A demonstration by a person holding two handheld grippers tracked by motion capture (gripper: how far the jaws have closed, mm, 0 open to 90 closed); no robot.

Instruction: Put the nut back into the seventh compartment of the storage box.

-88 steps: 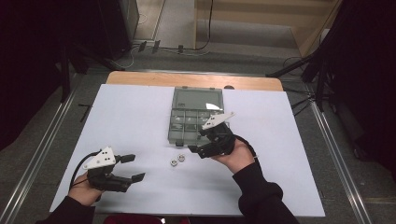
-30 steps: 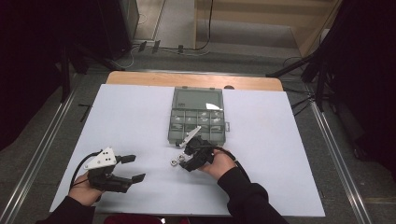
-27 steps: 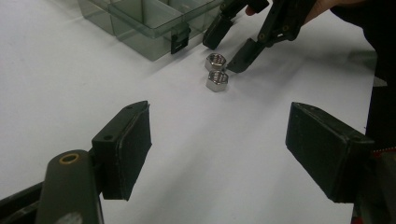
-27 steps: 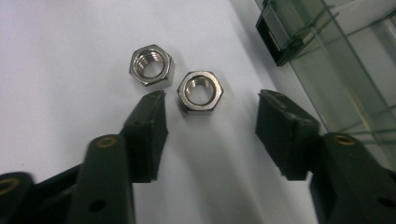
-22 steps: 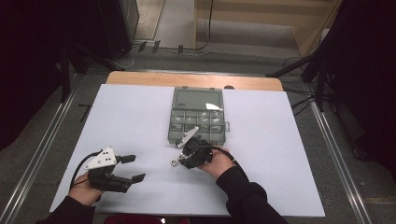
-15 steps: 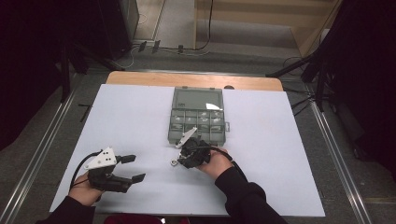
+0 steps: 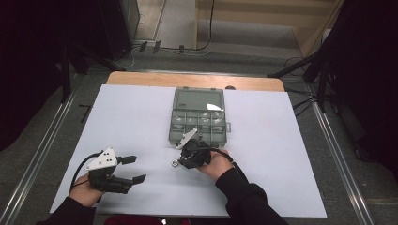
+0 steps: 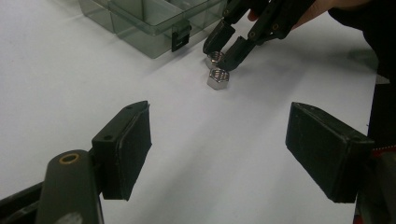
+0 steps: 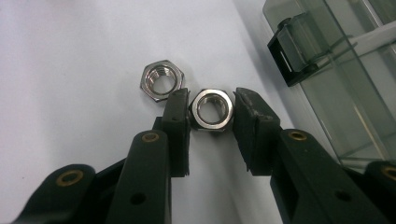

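Note:
Two steel hex nuts lie on the white table just in front of a clear compartment box. My right gripper has its jaws pressed against both sides of the nearer nut, which rests on the table. The second nut lies loose just beyond the left jaw. From the left gripper view, the right gripper stands over the two nuts. In the high view, it sits below the box with one nut beside it. My left gripper rests open and empty at the near left.
The box's lid is folded back, and its front latch is close to the right gripper's right side. A wooden strip runs along the table's far edge. Bare white surface lies between the two grippers.
My right gripper came down and to the left from the box front to the two nuts, and its jaws closed around one. The left gripper stayed put.

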